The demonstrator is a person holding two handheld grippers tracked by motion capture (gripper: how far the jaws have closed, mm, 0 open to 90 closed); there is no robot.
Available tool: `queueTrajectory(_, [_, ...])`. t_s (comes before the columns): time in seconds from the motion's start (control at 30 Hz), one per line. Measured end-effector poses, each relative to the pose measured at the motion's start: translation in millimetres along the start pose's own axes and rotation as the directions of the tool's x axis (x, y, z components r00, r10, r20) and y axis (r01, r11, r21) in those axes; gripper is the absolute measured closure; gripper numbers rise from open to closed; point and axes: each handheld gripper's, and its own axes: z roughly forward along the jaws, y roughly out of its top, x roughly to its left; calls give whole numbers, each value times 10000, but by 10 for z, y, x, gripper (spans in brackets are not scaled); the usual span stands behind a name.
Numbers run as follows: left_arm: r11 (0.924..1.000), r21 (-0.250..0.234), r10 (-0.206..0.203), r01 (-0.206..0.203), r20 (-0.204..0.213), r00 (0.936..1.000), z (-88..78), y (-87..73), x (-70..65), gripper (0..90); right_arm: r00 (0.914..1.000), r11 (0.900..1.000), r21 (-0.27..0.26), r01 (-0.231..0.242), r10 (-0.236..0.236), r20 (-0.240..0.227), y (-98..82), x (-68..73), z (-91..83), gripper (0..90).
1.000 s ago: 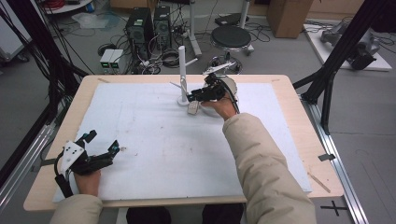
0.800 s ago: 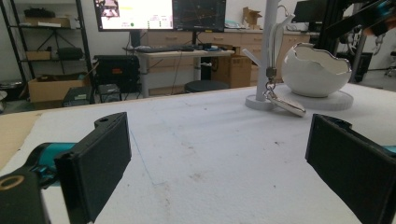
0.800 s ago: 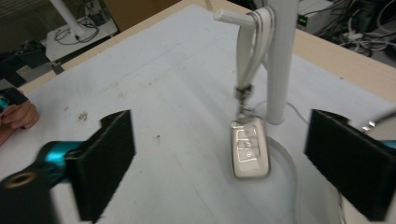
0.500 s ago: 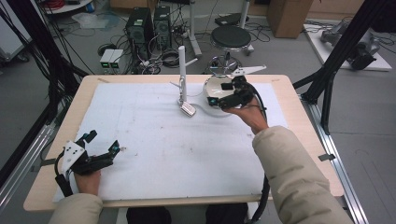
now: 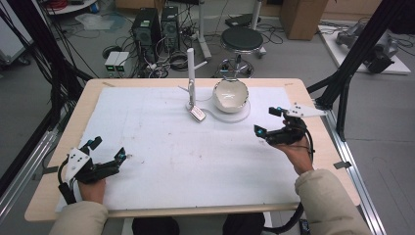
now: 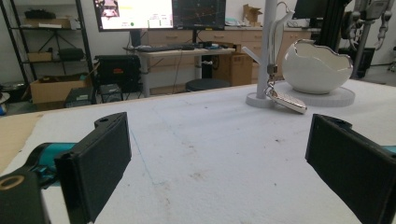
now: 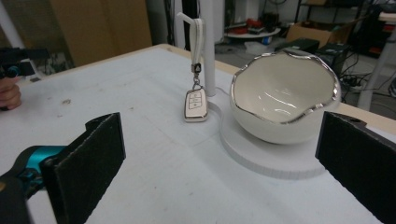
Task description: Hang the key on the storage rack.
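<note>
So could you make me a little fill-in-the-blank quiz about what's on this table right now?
1. The key fob hangs by a strap from a white ____.
2. The white bowl sits on a round white ____.
3. Both the left tongs and the right tongs have their jaws ____.
4. The inside of the bowl is ____.

Missing words: stand; base; open; empty
</note>
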Motion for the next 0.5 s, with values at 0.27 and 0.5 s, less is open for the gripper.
queueTrajectory(0.27, [10000,38,-39,39,1,10000,5,1,3,72,9979,9945,-865,-591,612,221,-471,0,-212,5])
queueTrajectory(0.5, [10000,25,-35,35,10,10000,4,1,1,72,9920,9756,-1970,-965,1105,614,-732,49,-344,5])
